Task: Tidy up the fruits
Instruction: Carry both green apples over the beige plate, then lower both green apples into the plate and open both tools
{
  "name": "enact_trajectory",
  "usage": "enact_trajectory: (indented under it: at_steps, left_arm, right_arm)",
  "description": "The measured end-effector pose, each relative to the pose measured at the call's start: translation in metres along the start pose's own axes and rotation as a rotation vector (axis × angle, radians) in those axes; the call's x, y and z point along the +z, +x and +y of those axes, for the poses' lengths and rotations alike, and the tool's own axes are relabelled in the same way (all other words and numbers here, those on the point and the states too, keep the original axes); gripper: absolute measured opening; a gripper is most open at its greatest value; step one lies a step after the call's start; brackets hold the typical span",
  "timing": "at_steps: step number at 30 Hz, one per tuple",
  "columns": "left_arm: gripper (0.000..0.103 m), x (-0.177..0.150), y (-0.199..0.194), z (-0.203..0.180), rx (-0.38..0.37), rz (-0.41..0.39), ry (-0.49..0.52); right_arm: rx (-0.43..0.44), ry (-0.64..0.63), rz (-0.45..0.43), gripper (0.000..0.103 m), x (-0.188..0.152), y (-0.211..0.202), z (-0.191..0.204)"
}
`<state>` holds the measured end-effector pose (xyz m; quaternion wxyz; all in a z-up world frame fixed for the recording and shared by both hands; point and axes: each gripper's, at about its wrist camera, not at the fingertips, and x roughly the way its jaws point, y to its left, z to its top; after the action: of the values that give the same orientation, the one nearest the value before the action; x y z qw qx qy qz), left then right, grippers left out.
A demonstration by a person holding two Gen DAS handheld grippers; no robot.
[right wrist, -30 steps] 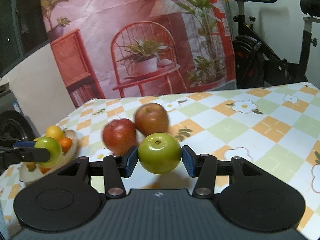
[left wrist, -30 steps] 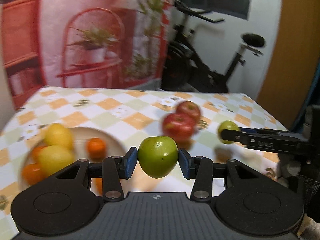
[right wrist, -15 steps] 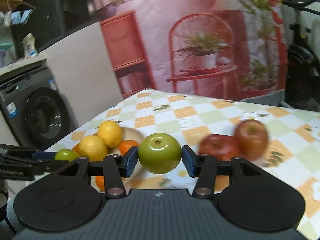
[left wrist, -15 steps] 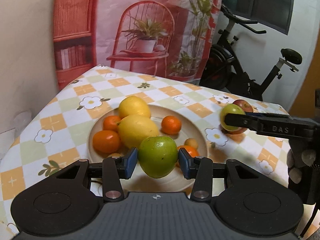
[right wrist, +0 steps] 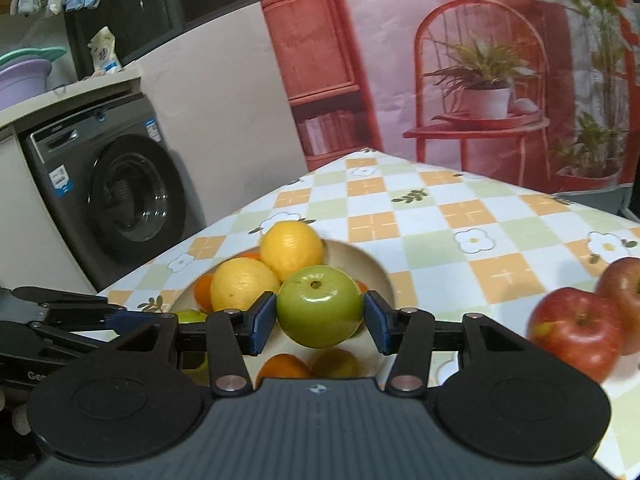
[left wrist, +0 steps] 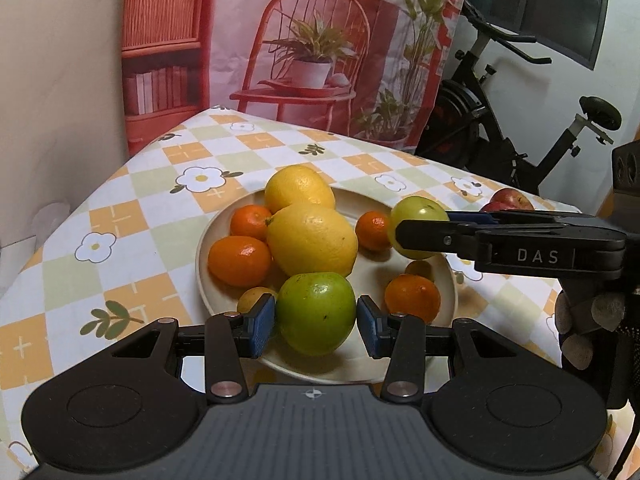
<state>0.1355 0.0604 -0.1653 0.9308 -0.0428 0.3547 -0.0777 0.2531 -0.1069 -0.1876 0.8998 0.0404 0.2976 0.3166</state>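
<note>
A washing machine (right wrist: 116, 196), an exercise bike (left wrist: 516, 132) and a printed backdrop (left wrist: 320, 40) surround the table.

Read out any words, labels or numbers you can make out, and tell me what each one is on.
"DAS": white letters on the black right gripper, which holds a green apple.
"Ge": start of a cut-off word on the black left gripper.
Stickers on the grey washing machine: too small to read.

Grip: my right gripper (right wrist: 320, 316) pinches a green apple (right wrist: 319, 306), blue pads on both sides.
Plate (right wrist: 374, 270): at twelve o'clock behind the apple, holding two lemons (right wrist: 291, 249).
Red apples (right wrist: 576, 330): at three o'clock on the checkered tablecloth (right wrist: 440, 216).
Left gripper (right wrist: 80, 312): at nine o'clock.
</note>
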Motion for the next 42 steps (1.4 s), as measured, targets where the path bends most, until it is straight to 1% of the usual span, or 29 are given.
enact_trajectory:
  at_steps: [10, 18, 29, 35, 38, 42]
  left_arm:
    - [0.048, -0.002, 0.002, 0.000, 0.027, 0.006, 0.009]
    - [0.048, -0.002, 0.002, 0.006, 0.069, -0.010, -0.008]
    - [0.049, -0.003, 0.000, 0.005, 0.089, -0.024, -0.003]
    - [0.049, -0.004, -0.001, 0.004, 0.094, -0.026, -0.004]
    - [0.054, -0.003, -0.004, 0.003, 0.105, -0.041, -0.008]
    - [0.056, -0.002, -0.010, -0.001, 0.107, -0.068, -0.002]
  right_arm:
    - [0.020, -0.007, 0.026, 0.051, -0.003, 0.012, 0.003]
    - [0.012, -0.017, 0.041, 0.051, -0.004, 0.017, 0.005]
    - [-0.002, -0.034, 0.057, 0.052, -0.005, 0.022, 0.009]
    - [-0.006, -0.040, 0.049, 0.052, -0.004, 0.019, 0.009]
    - [-0.010, -0.045, 0.039, 0.052, -0.004, 0.016, 0.010]
    - [-0.016, -0.047, -0.001, 0.052, -0.002, 0.004, 0.012]
